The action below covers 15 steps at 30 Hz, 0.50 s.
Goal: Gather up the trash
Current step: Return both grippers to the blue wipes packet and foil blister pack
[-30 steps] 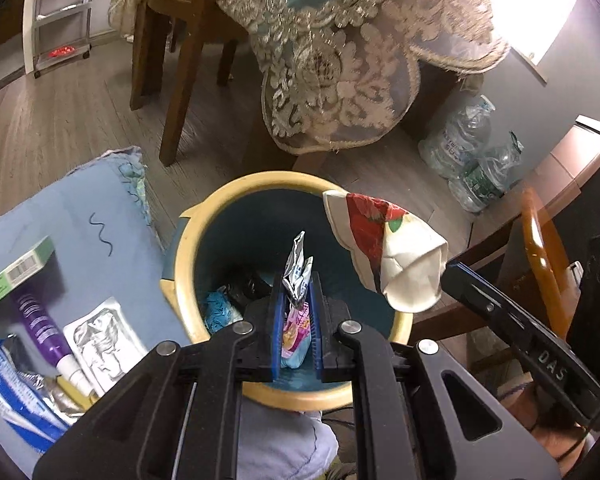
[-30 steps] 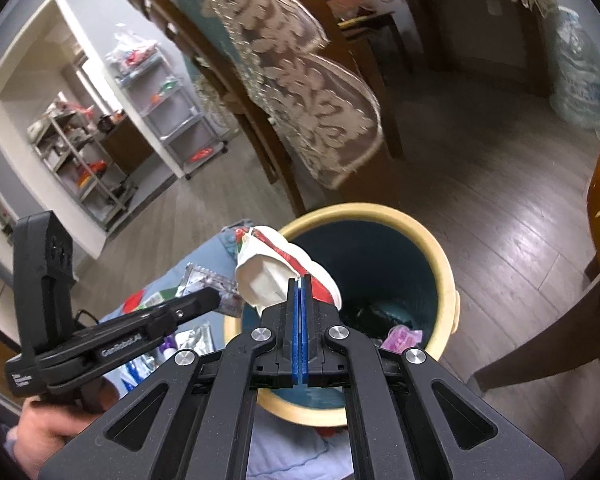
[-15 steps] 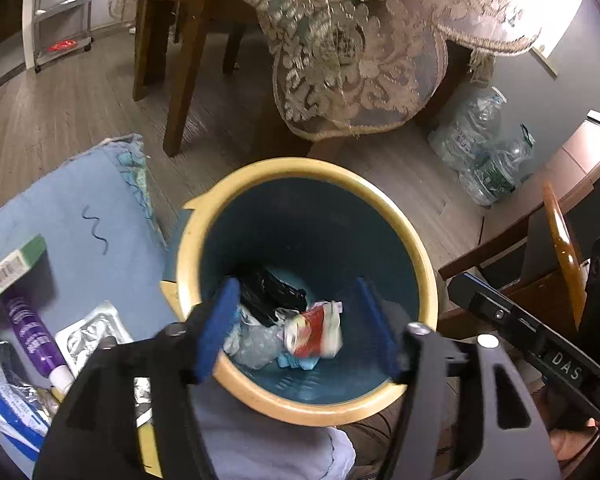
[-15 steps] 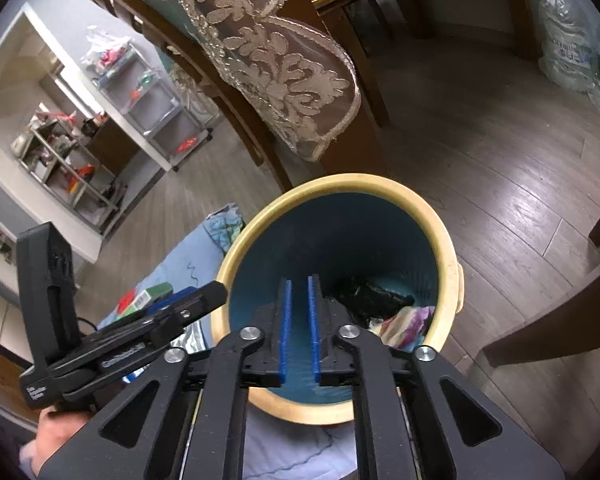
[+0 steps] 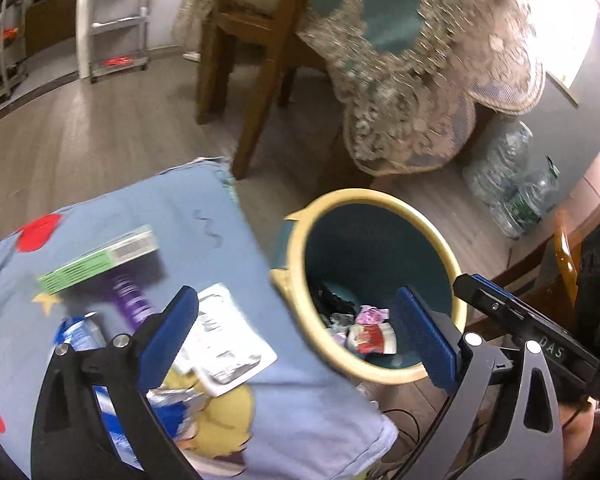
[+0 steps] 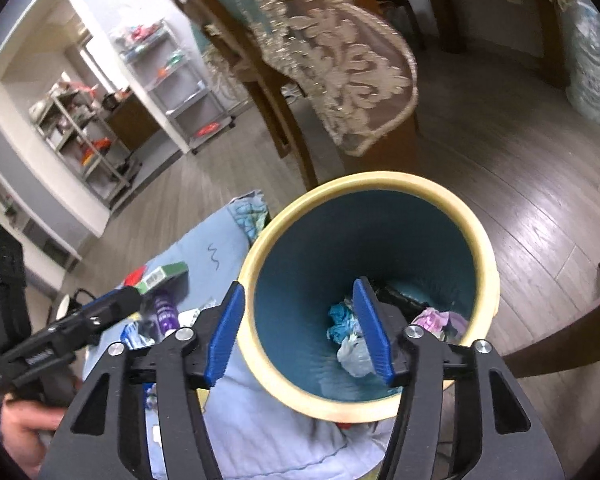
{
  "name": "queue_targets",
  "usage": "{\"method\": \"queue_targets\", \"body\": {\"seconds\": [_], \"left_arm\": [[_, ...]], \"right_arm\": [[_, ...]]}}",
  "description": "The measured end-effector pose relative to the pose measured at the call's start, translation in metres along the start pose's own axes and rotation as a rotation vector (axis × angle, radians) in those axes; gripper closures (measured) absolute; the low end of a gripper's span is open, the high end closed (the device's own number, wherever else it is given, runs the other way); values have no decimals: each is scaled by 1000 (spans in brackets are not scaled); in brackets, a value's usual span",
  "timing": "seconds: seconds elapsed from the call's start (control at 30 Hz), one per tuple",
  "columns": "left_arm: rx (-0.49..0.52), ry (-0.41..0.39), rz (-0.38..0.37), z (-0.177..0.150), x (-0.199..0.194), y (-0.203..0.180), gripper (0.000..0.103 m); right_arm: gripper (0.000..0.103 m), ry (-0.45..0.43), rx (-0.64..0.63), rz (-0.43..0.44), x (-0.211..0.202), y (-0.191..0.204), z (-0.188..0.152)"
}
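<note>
A: Blue pads on black plastic come first. The left tool [image 5: 296, 332] stands at its widest, its jaws having just been opening, and nothing is gripped between them. One finger hangs over the pale blue cushion [image 5: 172, 216], the other over the near rim of the bin [image 5: 380, 196].

B: And the right tool [image 6: 300, 334]?

A: About half open, jaws just been parting too, empty. It straddles the bin's near wall: one pad outside over the cushion, one inside above the trash.

B: Where is the trash?

A: Some lies at the bottom of the bin: a red and white wrapper [image 5: 372, 338], a pink scrap [image 5: 374, 314], a black piece, and blue and whitish crumples [image 6: 346, 322]. More waits on the cushion: a green box [image 5: 100, 258], a purple tube [image 5: 130, 298], a flat white and silver packet [image 5: 220, 340] and a blue wrapper [image 5: 80, 334], partly hidden behind the left tool's finger.

B: Any room to move?

A: The bin's cream rim touches the cushion edge. Beyond it is bare grey wood floor, then chair legs [image 5: 260, 92] and a lace cloth [image 5: 412, 120] hanging from the desk.

B: Anything unclear?

A: The left view is smeared, so print on the box is unreadable. Clear water bottles [image 5: 512, 184] stand far right, and metal shelves [image 6: 176, 92] are at the back.
</note>
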<state>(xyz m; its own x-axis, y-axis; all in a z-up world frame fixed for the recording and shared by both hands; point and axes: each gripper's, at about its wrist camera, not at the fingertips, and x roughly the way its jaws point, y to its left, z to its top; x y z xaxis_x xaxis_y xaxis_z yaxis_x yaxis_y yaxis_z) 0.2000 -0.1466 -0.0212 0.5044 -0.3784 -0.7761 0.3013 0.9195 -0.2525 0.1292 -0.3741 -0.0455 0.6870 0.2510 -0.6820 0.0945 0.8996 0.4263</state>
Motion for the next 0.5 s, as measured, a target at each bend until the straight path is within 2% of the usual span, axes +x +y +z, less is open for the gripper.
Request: {"method": "queue_targets", "body": {"seconds": [0.17,0.5], "left_arm": [[-51,-17,46,-11,-21,31,6],[-221,-35,148,-40,-52,103,6]], "right_arm": [[35,9,-27,10,4,10,-3],[31,25,-58,35,6,25,-7]]}}
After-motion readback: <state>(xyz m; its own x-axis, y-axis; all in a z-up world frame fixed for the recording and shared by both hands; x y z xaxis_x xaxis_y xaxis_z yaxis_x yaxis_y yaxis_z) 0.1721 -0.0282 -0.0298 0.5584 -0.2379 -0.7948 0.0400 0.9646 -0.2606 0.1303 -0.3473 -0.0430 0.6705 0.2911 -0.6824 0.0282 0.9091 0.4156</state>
